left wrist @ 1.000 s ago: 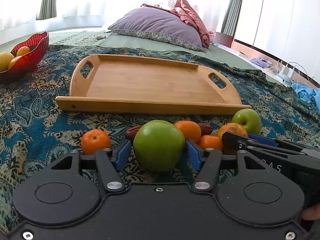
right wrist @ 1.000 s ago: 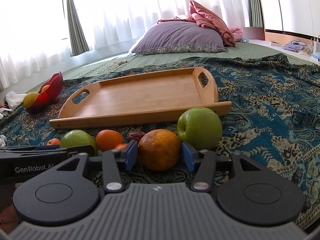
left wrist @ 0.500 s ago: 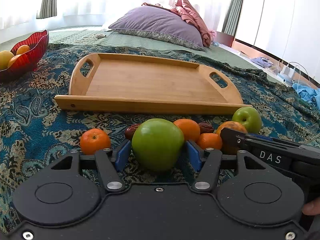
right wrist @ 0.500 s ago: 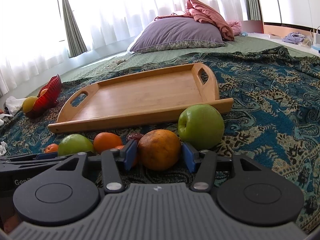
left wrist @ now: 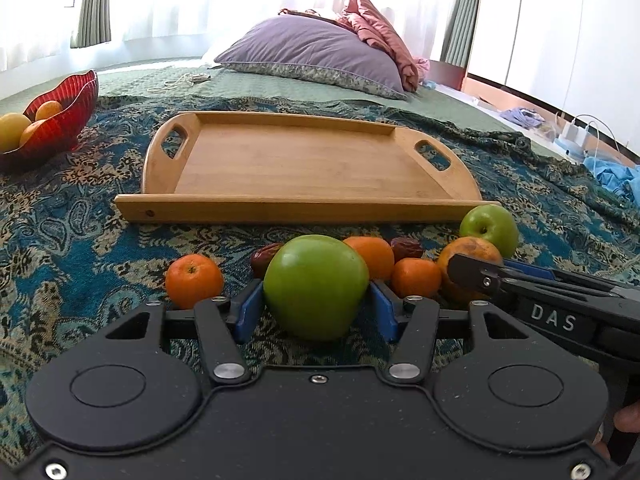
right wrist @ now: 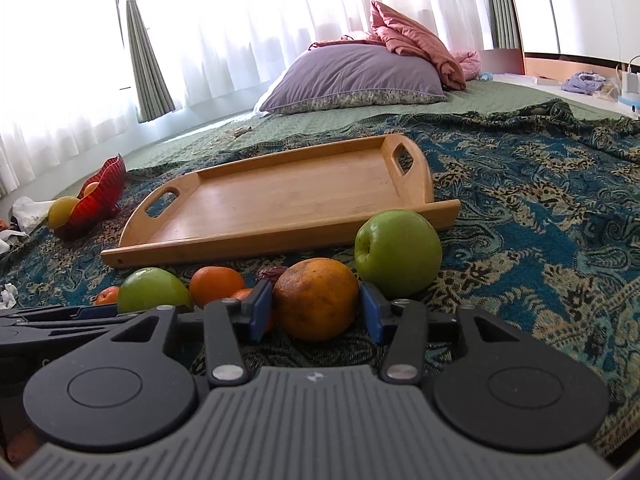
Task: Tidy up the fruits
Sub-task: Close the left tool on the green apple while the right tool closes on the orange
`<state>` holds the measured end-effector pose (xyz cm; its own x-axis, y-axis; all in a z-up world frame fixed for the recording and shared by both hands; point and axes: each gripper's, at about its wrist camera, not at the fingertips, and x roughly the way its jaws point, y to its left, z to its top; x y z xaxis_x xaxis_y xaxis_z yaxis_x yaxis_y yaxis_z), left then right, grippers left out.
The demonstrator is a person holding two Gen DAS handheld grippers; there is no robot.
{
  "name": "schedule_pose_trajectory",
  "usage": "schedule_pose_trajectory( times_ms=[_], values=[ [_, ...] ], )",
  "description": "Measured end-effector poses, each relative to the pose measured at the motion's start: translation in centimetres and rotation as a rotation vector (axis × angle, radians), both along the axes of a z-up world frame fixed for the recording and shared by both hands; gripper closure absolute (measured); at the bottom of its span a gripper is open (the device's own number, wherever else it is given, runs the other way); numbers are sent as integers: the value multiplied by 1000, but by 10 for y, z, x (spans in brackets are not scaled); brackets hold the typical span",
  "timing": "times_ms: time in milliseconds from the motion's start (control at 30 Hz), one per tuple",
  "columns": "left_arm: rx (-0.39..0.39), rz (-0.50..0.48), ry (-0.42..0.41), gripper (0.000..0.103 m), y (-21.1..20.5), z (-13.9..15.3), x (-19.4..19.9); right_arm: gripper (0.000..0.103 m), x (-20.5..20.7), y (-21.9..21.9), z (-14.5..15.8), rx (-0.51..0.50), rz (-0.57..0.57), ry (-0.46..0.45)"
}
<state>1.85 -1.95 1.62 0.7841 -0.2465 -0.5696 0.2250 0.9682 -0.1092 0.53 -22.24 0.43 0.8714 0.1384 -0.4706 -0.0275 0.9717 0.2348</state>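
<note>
Left gripper (left wrist: 316, 307) clamps a green apple (left wrist: 316, 286). Right gripper (right wrist: 316, 310) clamps an orange (right wrist: 316, 298). A wooden tray (left wrist: 304, 210) lies ahead of both.

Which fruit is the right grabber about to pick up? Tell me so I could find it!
Find the wooden tray on the blue patterned blanket; a row of fruit lies along its near edge. Between the right gripper and its blue pads sits the big orange, beside a green apple. It is larger than the small tangerines, with dull, brown-blotched skin.
</note>
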Motion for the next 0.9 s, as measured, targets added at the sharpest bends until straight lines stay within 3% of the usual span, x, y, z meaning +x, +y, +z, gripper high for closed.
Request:
schedule_pose_trajectory(
  times_ms=[500,667,767,900],
  values=[
    [25,14,-29,49,4,8,-16,52,-24,3,6,-78,-7,-37],
    [38,12,-18,49,3,5,-16,46,-23,5,-3,-100,-15,-29],
    [39,12,-19,49,3,3,-16,35,-21,8,-4,-125,-8,-42],
    [46,11,-22,49,1,2,-14,34,-16,12,-6,-144,2,-41]
  ],
)
